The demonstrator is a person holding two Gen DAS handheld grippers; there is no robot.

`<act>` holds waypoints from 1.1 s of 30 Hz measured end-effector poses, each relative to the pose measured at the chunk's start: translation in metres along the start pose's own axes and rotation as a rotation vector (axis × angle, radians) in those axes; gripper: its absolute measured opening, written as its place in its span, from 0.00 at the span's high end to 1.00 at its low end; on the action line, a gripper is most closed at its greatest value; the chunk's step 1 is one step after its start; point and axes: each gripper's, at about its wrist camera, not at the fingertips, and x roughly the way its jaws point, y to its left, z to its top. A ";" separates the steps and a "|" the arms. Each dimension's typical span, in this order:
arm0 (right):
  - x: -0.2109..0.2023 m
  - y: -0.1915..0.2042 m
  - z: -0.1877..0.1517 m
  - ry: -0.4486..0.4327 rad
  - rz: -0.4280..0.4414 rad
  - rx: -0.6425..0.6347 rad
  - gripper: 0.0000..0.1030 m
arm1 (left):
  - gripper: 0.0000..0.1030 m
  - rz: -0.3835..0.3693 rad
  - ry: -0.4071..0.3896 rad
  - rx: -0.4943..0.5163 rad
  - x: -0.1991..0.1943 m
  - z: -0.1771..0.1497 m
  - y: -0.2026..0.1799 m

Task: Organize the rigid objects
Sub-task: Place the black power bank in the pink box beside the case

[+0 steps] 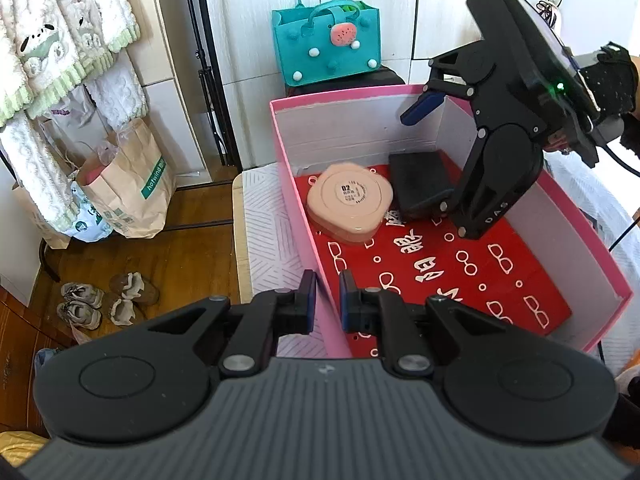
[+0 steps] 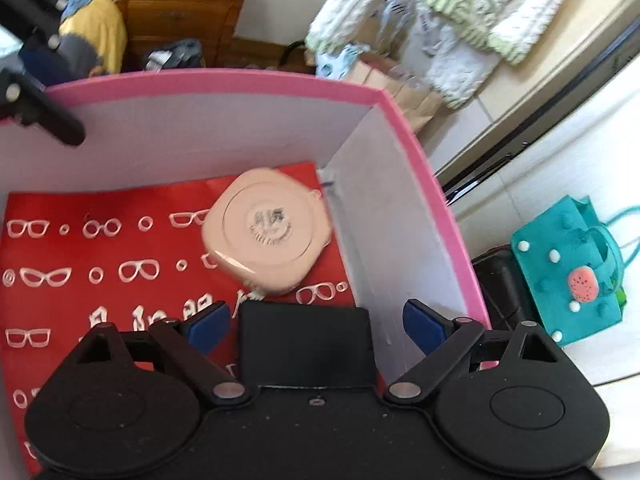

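my left claw (image 1: 327,300) sits nearly shut on the near wall of the pink box (image 1: 480,94), one blue pad outside the wall and one inside, so i read it as pinching the cardboard to keep the box from sliding on the white patterned cloth (image 1: 266,216) while the other hand works. my right claw (image 2: 318,322) stands wide open inside the box, holding nothing, with the black case (image 2: 306,340) lying flat between its spread pads (image 2: 208,326) and not pressed by them; from the left wrist view the same claw (image 1: 440,152) hangs over the far right corner, one finger raised above the rim and one down by the case. i judge the case is either just set down there or about to be taken, and i cannot tell which. it lies close to the back wall and the right-hand wall, which looks like a deliberate tuck into the corner to leave floor free. the peach compact (image 1: 349,202) lies flat just beside it, label up, nearer the left wall, the two close but whether touching i cannot say. the red printed lining (image 1: 500,280) in front of them is bare, so there is room for more things. a teal felt bag (image 1: 326,46) stands behind the box, well apart from the work. risk: the open finger near the wall could catch the cardboard if i lift carelessly.
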 end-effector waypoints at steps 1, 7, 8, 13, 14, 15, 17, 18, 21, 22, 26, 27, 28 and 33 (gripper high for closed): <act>-0.003 0.000 -0.003 -0.012 0.012 0.005 0.08 | 0.89 -0.002 0.001 -0.003 0.001 0.000 0.000; -0.034 -0.012 -0.019 -0.146 -0.021 0.134 0.08 | 0.89 0.000 -0.001 -0.009 -0.001 0.000 0.001; -0.045 -0.015 -0.025 -0.187 -0.022 0.169 0.08 | 0.89 0.000 -0.002 -0.010 -0.001 0.000 0.001; -0.097 -0.020 -0.067 -0.371 -0.051 0.326 0.07 | 0.89 -0.001 -0.003 -0.017 -0.001 0.000 0.000; -0.104 -0.020 -0.077 -0.391 -0.061 0.361 0.07 | 0.89 -0.002 -0.002 -0.019 -0.001 0.000 0.001; -0.111 -0.018 -0.087 -0.404 -0.077 0.395 0.07 | 0.89 0.000 -0.002 -0.021 -0.001 0.000 0.000; -0.123 -0.013 -0.108 -0.412 -0.117 0.455 0.07 | 0.89 0.004 -0.002 -0.021 -0.001 0.000 0.000; -0.127 -0.009 -0.118 -0.401 -0.127 0.478 0.07 | 0.89 0.006 -0.002 -0.021 -0.001 0.000 0.000; -0.128 -0.001 -0.141 -0.334 -0.073 0.505 0.07 | 0.89 0.014 -0.003 -0.025 -0.001 0.000 -0.001; -0.130 0.003 -0.148 -0.328 -0.070 0.525 0.07 | 0.89 0.014 -0.005 -0.031 -0.001 0.000 -0.001; -0.129 0.022 -0.180 -0.316 -0.052 0.618 0.10 | 0.89 0.011 -0.015 -0.056 -0.001 -0.002 0.002; -0.128 0.028 -0.187 -0.330 -0.047 0.630 0.13 | 0.89 0.010 -0.017 -0.059 -0.001 -0.002 0.002; -0.127 0.035 -0.194 -0.347 -0.042 0.637 0.16 | 0.89 0.010 -0.017 -0.062 -0.001 -0.002 0.002; -0.119 0.063 -0.223 -0.381 -0.019 0.700 0.16 | 0.89 0.028 -0.024 -0.076 -0.001 -0.003 -0.001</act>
